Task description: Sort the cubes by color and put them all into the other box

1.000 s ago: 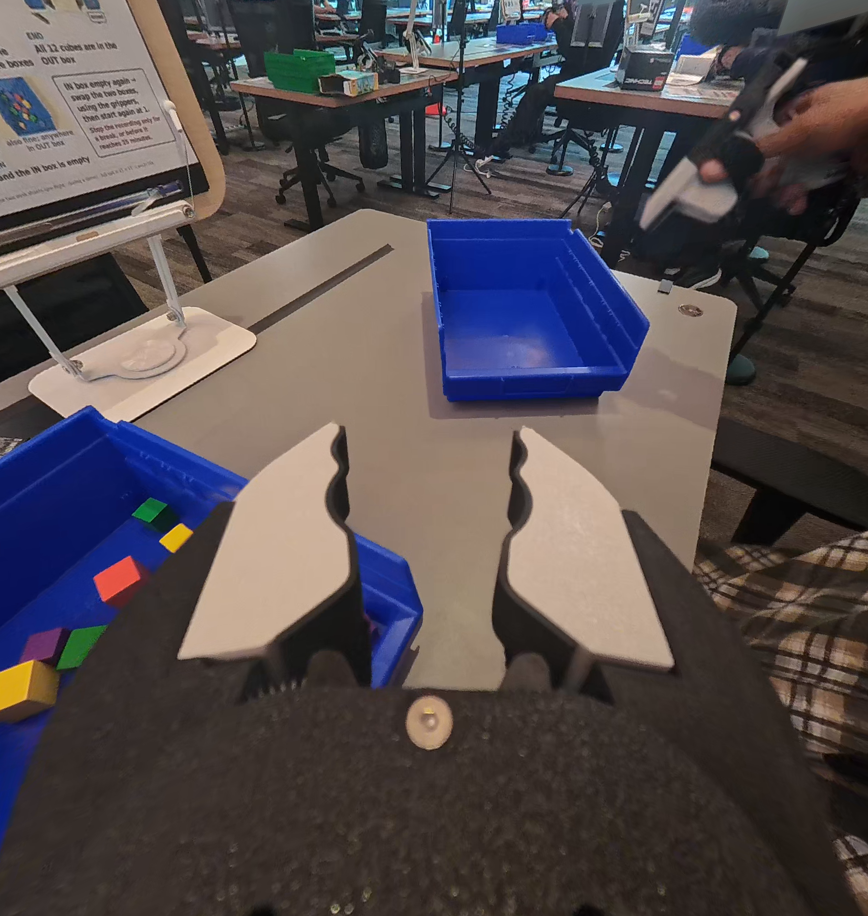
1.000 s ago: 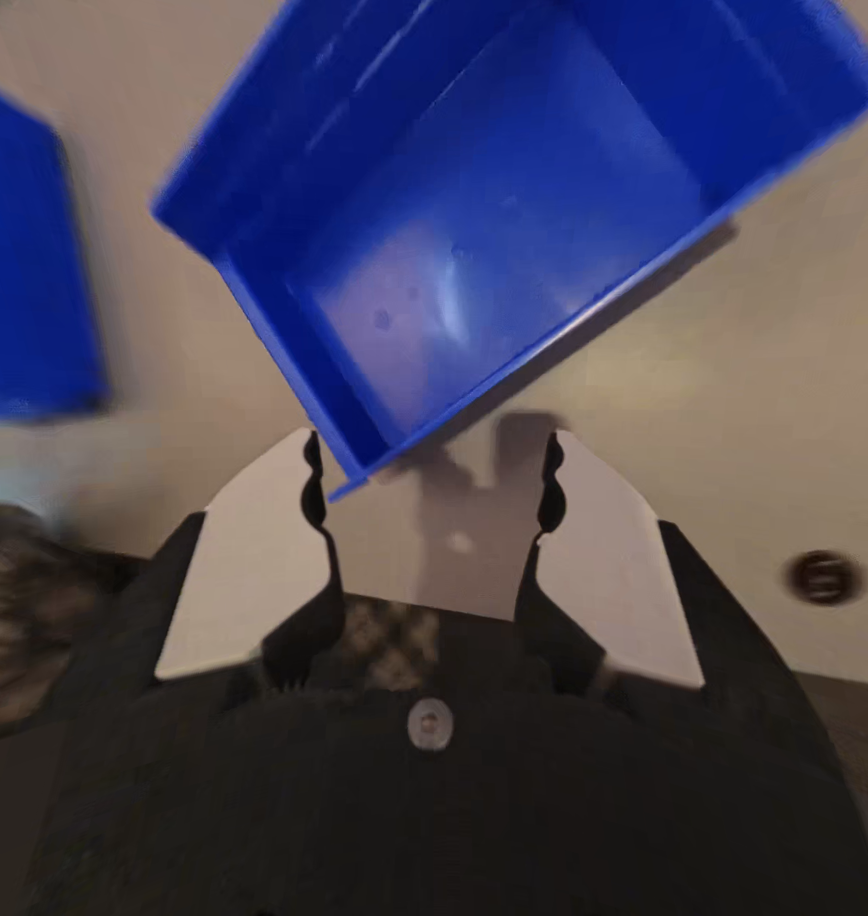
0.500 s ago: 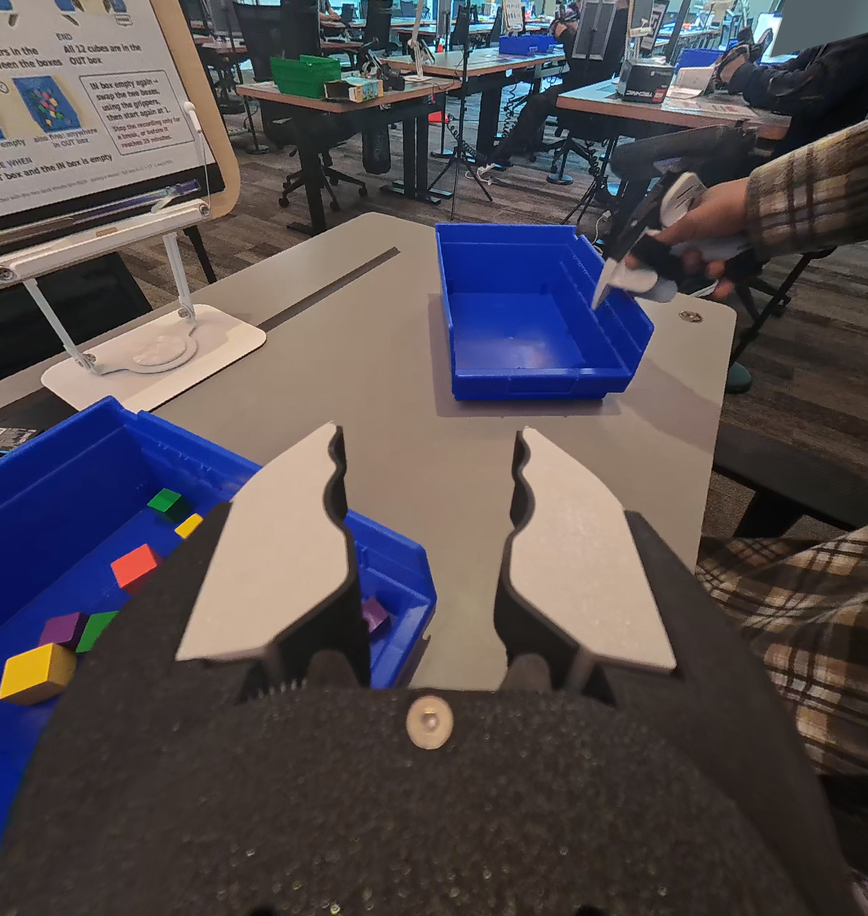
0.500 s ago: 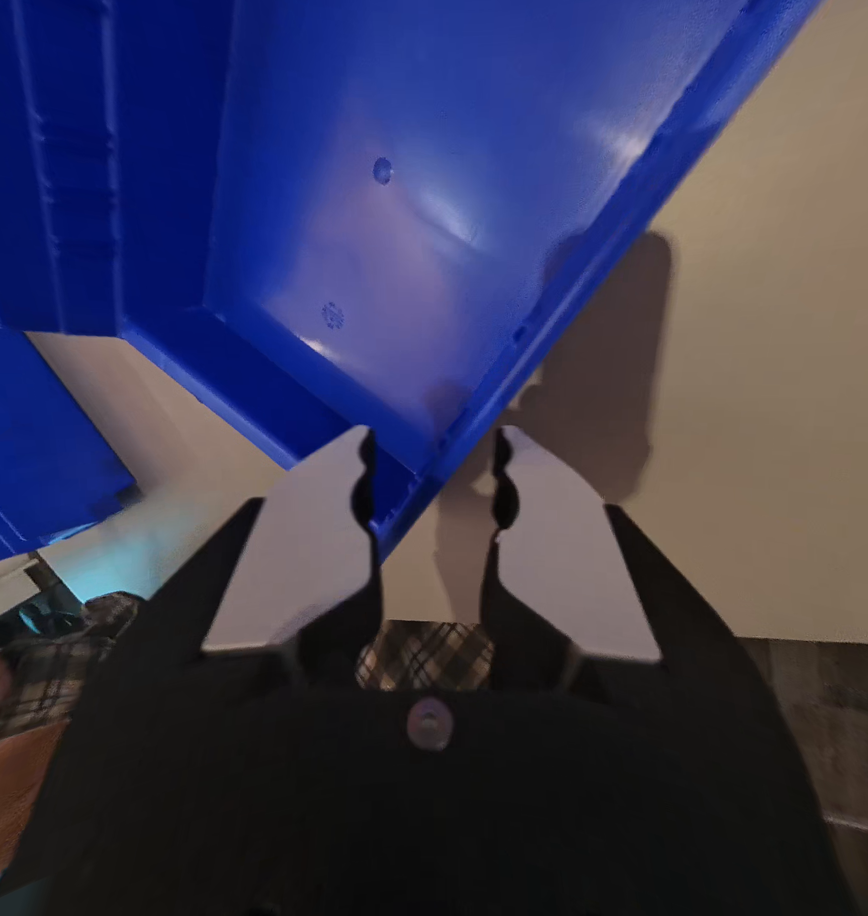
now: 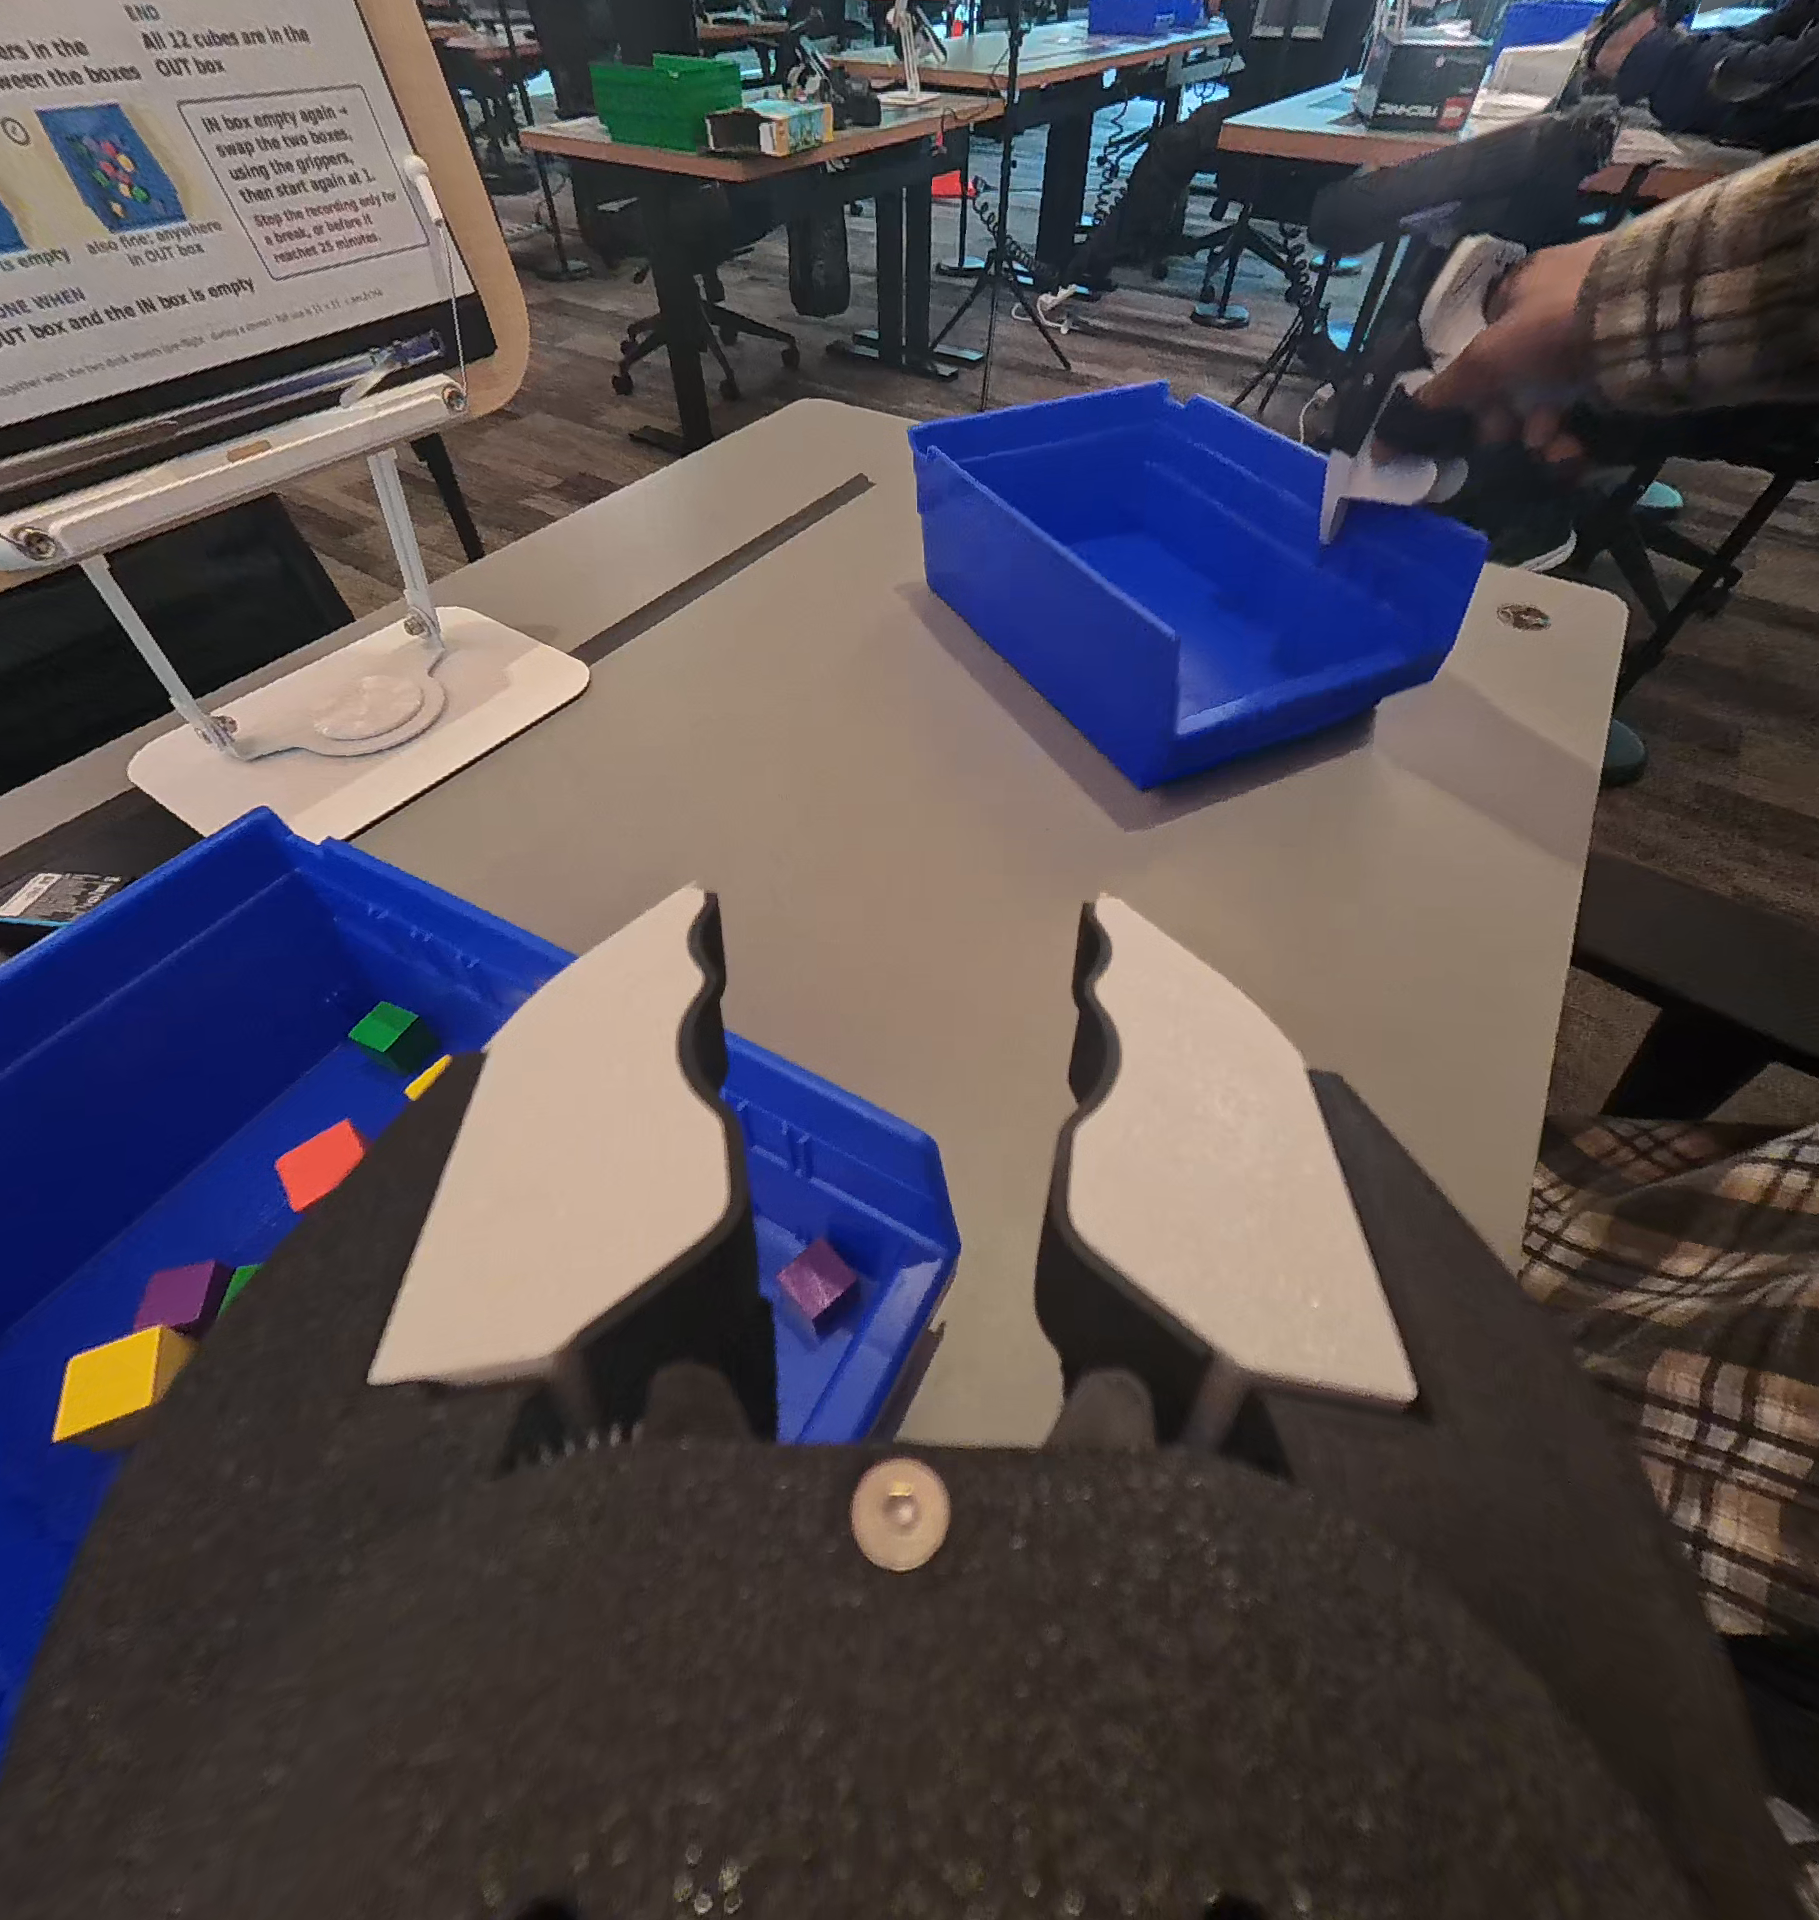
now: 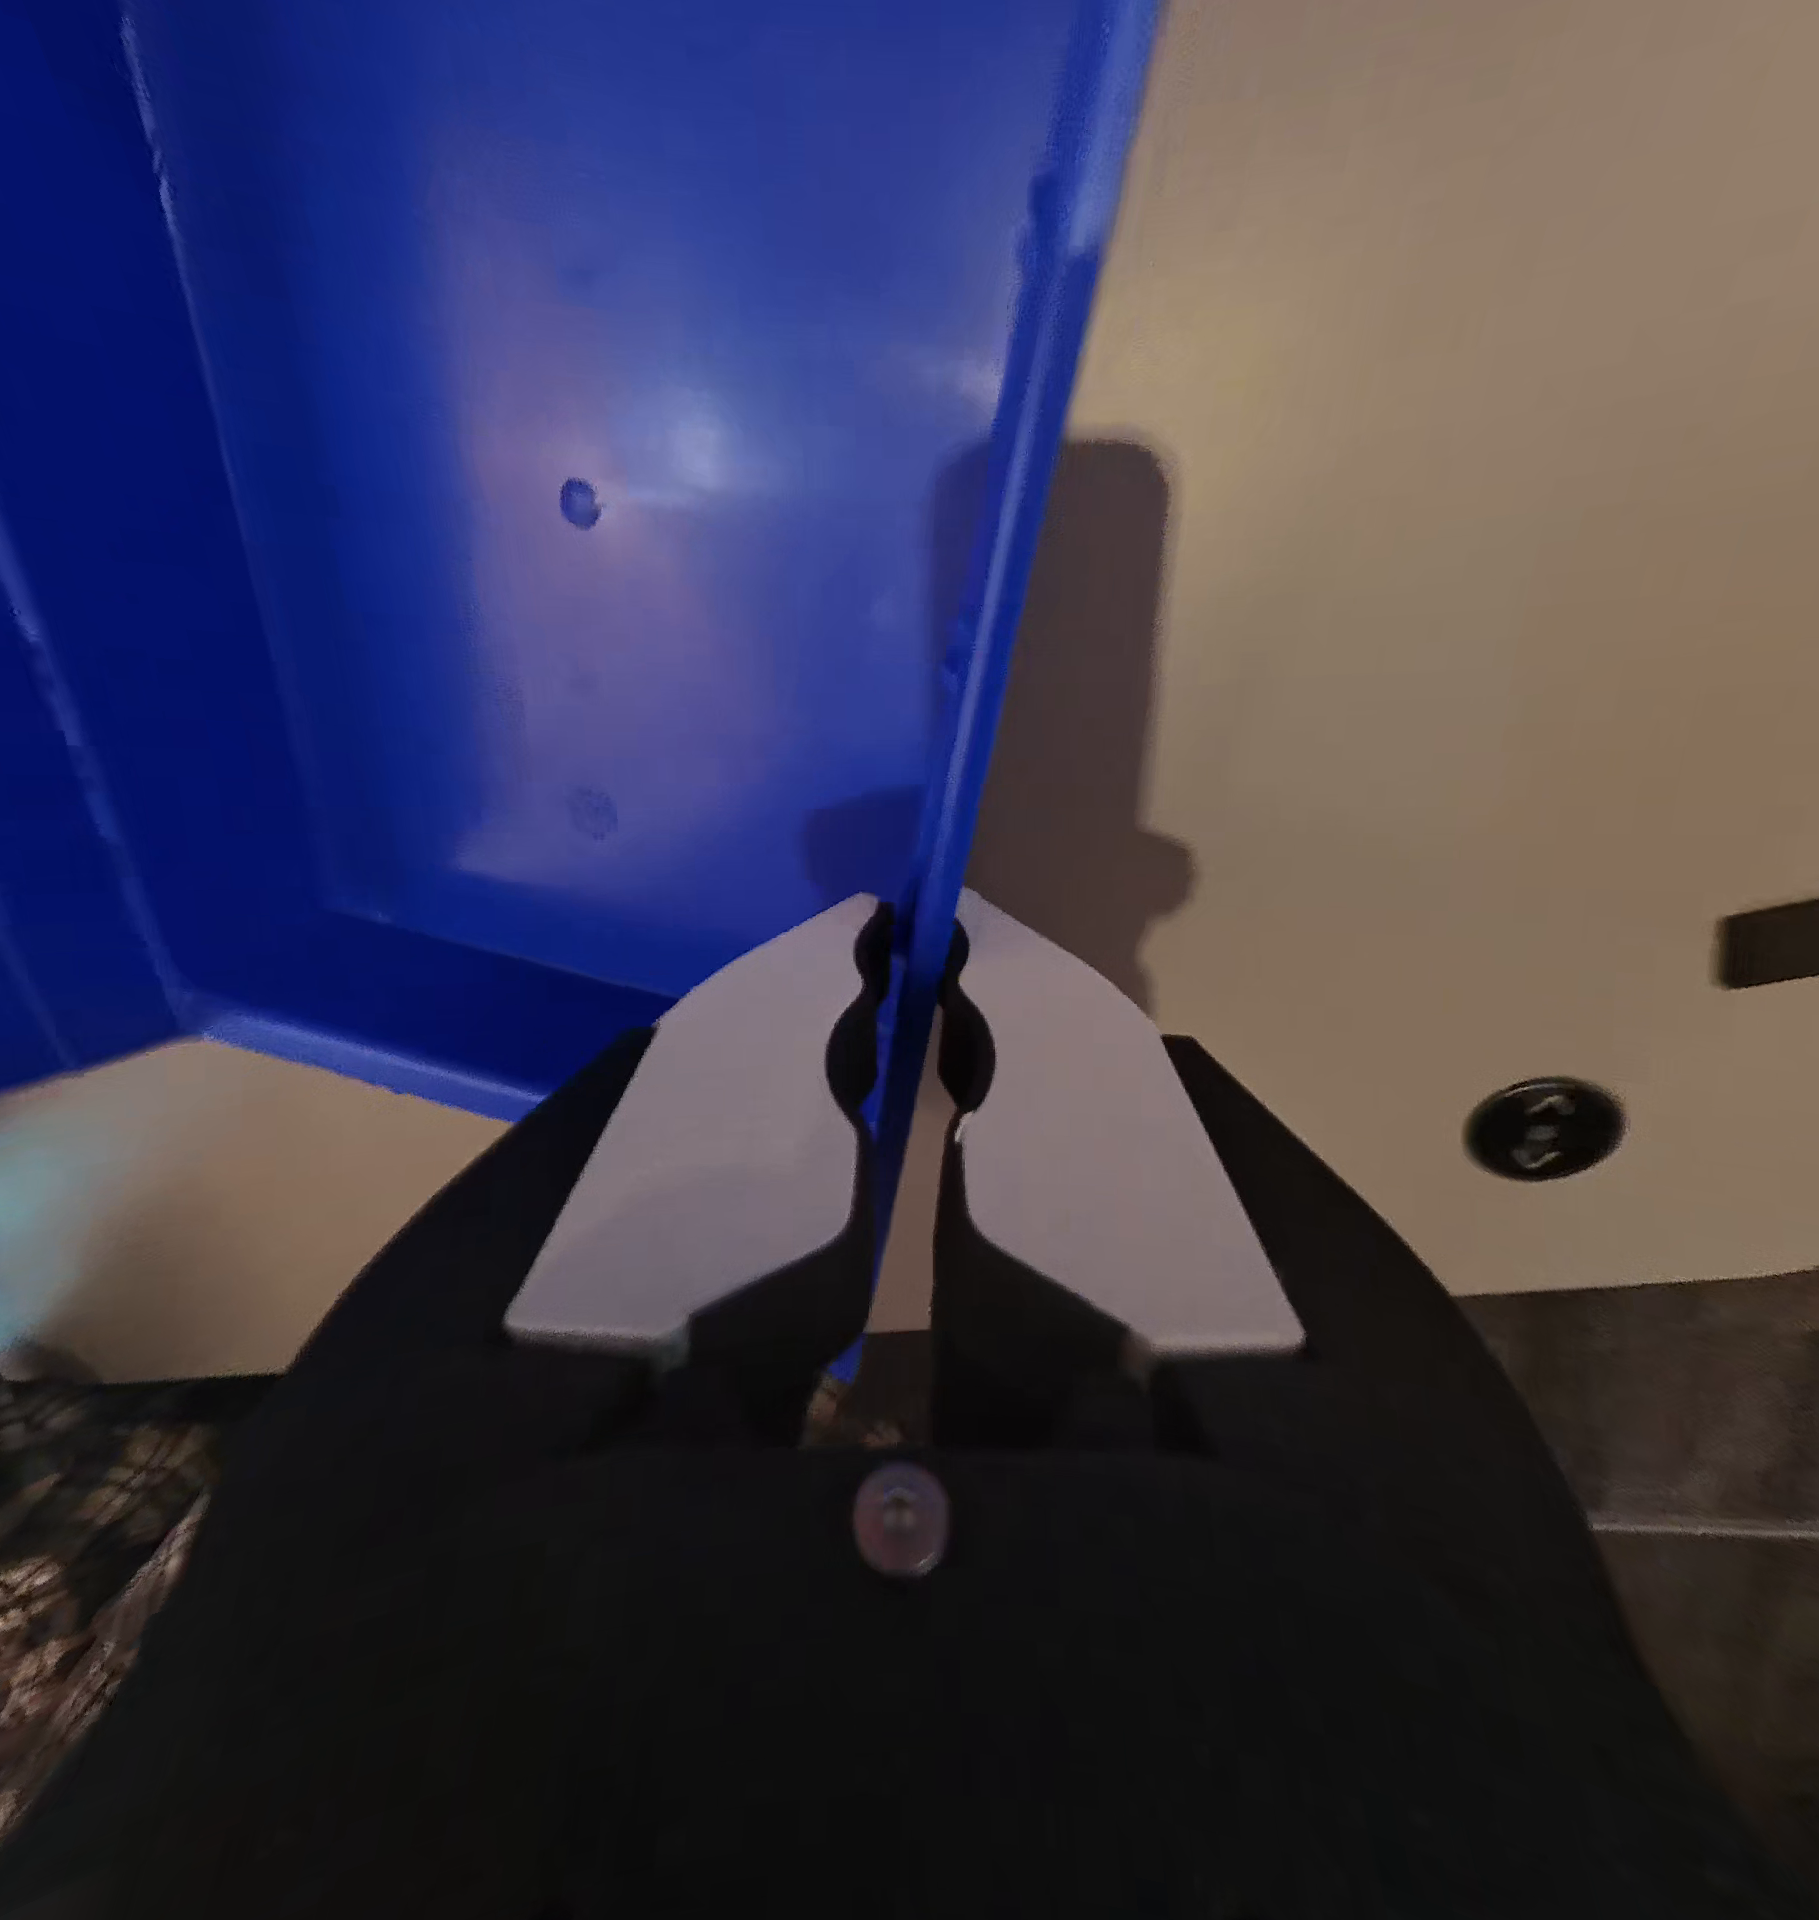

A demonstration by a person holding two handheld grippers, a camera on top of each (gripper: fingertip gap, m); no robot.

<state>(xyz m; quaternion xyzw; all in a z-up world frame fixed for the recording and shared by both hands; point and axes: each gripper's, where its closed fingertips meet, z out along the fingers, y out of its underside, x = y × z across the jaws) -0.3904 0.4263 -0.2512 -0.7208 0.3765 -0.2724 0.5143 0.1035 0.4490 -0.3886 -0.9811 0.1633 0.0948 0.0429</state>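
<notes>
While my right claw is clamped down on the side wall of the empty blue box, I'd call this setup, not sorting yet. Nothing has gone across: the cubes, like the red cube, green cube, yellow cube and a purple cube, all sit in the near blue box at the left of the grey surface. My left claw hangs over that box's right edge, wide open and holding nothing.

Next move, I reckon: drag or nudge the empty box where I want it, let go, then start picking one color at a time.

Compared with half a second ago, the right claw's jaws were apart, straddling the wall; now they've pinched it. The box has also swung round and looks slightly tipped up on that side. Left claw barely shifted.
</notes>
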